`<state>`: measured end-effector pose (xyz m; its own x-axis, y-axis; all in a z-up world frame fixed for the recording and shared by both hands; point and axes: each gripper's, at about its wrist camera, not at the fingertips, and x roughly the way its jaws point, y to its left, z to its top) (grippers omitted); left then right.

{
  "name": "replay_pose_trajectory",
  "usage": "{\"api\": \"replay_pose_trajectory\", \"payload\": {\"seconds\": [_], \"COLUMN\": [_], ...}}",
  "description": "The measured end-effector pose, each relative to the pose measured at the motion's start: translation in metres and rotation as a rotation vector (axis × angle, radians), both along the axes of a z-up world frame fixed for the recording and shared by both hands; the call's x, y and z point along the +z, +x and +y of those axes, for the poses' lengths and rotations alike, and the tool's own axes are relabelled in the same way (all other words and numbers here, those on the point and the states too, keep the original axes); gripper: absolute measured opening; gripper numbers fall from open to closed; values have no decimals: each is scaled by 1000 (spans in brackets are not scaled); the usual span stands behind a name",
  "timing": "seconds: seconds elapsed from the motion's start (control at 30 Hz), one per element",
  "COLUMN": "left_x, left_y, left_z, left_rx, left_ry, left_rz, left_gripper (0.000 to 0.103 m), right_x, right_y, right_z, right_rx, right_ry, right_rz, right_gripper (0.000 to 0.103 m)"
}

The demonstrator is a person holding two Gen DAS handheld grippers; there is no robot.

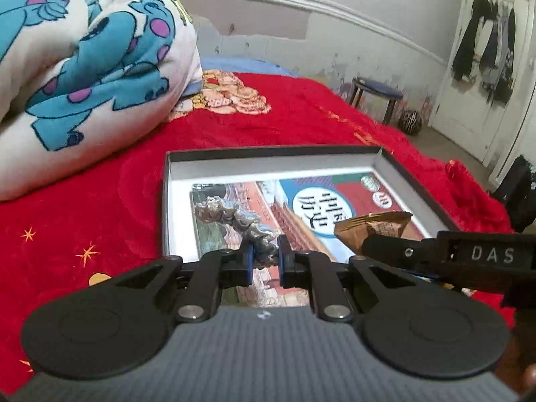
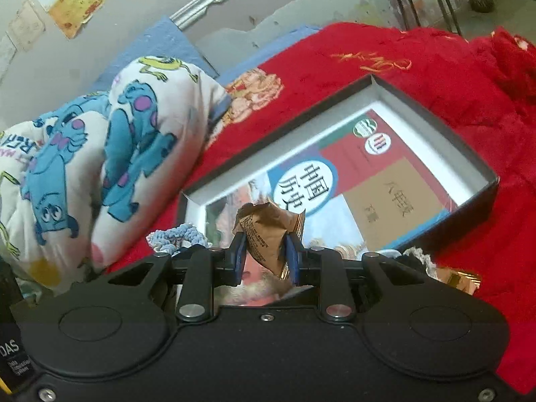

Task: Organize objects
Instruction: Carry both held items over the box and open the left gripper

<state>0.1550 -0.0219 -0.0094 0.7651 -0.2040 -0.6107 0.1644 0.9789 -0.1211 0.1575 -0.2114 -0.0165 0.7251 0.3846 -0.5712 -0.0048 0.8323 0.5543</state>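
My left gripper [image 1: 264, 254] is shut on a fuzzy grey-blue scrunchie [image 1: 231, 217], which sticks up and to the left from its blue pads. It hangs over the near edge of an open dark-rimmed box [image 1: 268, 154] with a white inside. A colourful textbook [image 1: 335, 194] lies flat in the box. My right gripper [image 2: 266, 254] is shut on a crumpled brown snack packet [image 2: 264, 231], held over the book [image 2: 385, 181] near the box's [image 2: 435, 114] front. In the left wrist view the packet [image 1: 372, 222] comes in from the right. The scrunchie [image 2: 174, 238] shows at the left of the right wrist view.
The box rests on a red blanket [image 1: 100, 217] over a bed. A bulky quilt with blue monsters [image 1: 83, 67] is piled to the left. Beyond the bed stand a blue-topped stool [image 1: 375, 93], a striped ball [image 1: 410, 120] and a white door hung with dark clothes [image 1: 485, 50].
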Motion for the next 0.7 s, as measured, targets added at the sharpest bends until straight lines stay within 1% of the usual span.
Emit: {"api": "replay_pose_trajectory", "payload": {"seconds": [0.2,0.43,0.7], "left_x": [-7,-11,-16], "left_y": [2,5,6], "left_z": [-5,-2,-2], "left_rx": [3,11,5], "left_ry": [41,38,39], "left_rz": [38,78,102], "left_gripper": [17,17,18], "right_x": [-7,-2,-4], "right_y": [2,4,10], "right_z": [11,20,28], "right_rx": [23,46,63], "right_ry": [-31,-74,-102], "right_rz": [15,26,41], "right_gripper": [25,25,25]}}
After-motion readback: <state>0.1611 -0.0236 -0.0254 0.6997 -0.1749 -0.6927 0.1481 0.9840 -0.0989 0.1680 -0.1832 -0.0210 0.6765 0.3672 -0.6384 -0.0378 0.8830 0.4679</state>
